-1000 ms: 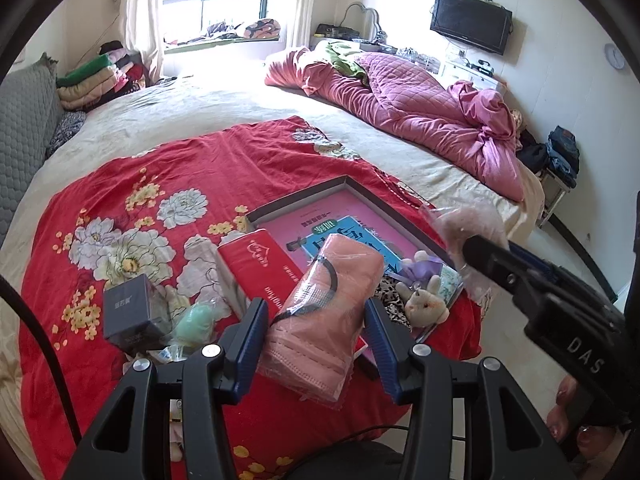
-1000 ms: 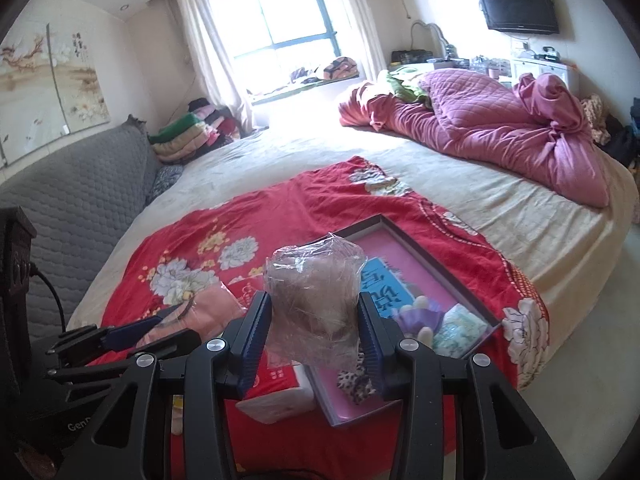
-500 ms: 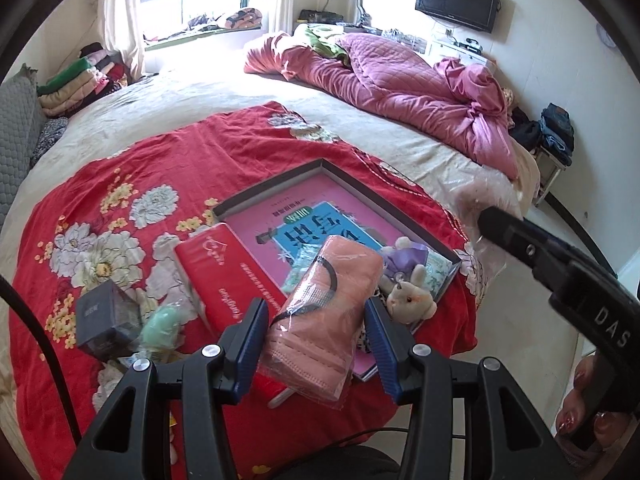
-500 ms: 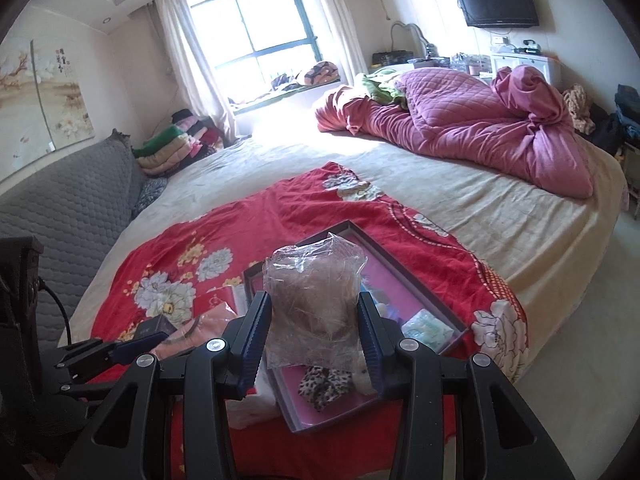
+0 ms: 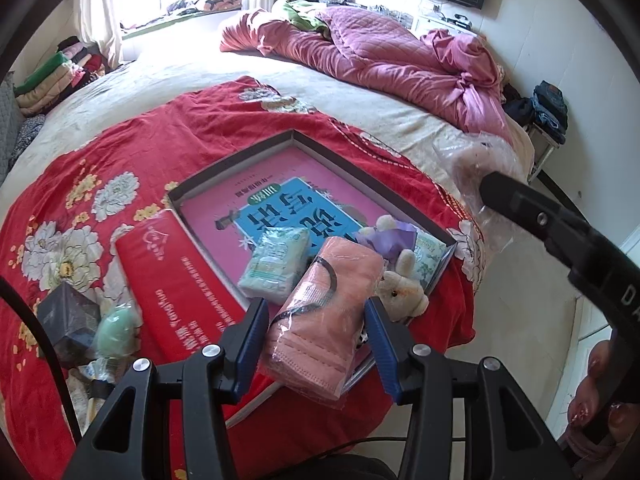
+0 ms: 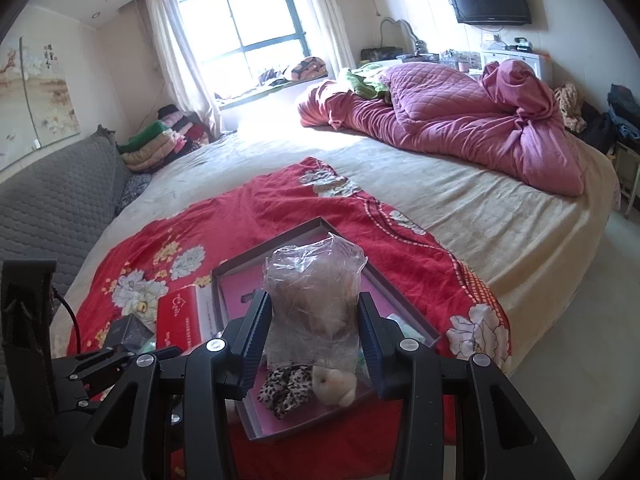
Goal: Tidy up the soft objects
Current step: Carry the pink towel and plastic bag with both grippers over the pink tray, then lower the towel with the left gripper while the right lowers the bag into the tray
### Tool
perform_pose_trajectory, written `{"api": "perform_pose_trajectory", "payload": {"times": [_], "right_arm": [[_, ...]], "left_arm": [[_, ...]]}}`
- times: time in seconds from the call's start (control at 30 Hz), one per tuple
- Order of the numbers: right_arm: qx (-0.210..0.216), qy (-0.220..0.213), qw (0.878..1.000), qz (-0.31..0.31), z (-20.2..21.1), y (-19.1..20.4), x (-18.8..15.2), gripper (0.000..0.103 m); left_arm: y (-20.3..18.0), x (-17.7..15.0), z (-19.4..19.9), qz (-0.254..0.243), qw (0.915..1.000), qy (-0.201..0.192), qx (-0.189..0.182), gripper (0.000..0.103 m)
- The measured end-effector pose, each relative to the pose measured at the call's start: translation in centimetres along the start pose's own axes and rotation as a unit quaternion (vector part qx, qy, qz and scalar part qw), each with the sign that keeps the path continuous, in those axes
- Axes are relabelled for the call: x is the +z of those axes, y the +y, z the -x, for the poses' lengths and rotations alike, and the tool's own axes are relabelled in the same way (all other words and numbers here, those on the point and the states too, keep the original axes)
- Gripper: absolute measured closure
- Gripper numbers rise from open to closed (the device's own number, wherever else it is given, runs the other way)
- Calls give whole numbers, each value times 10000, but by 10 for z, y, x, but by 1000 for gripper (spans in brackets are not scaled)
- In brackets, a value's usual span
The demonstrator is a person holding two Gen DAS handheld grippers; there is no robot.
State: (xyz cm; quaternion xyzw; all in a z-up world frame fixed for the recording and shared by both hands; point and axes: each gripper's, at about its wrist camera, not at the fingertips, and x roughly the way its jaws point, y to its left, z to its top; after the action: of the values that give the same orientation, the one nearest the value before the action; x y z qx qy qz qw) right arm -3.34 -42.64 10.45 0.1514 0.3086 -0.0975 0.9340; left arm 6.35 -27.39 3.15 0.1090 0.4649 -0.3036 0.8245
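Note:
My left gripper (image 5: 316, 320) is shut on a pink towel wrapped in clear plastic (image 5: 326, 312), held above the near corner of a shallow grey-rimmed tray (image 5: 232, 168) on the red floral blanket. In the tray lie a pink and blue book (image 5: 288, 208), a pale green tissue pack (image 5: 276, 264), a plush bunny (image 5: 400, 284) and a leopard scrunchie (image 6: 286, 390). My right gripper (image 6: 316, 328) is shut on a clear bag with a fluffy brown thing inside (image 6: 312, 300), above the same tray (image 6: 280, 244). That bag also shows at the right in the left wrist view.
A red box lid (image 5: 172, 284), a dark small box (image 5: 68, 316) and a mint egg-shaped sponge (image 5: 116, 328) lie left of the tray. A pink quilt (image 5: 384, 56) is heaped at the far side of the bed. A person's fingers (image 5: 596, 408) show at right. Floor lies beyond the bed edge.
Both grippers have moved forward and down toward the tray with their loads still held; the tray and its contents now sit closer and larger in both views.

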Motion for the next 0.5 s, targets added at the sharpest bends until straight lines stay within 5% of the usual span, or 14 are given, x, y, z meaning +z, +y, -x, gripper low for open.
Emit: {"api": "perform_pose_trajectory", "payload": {"times": [0.5], "right_arm": [[-230, 34, 9996, -171, -20, -30, 13, 58]], "left_arm": [[-14, 0, -36, -213, 9992, 327, -25, 53]]}}
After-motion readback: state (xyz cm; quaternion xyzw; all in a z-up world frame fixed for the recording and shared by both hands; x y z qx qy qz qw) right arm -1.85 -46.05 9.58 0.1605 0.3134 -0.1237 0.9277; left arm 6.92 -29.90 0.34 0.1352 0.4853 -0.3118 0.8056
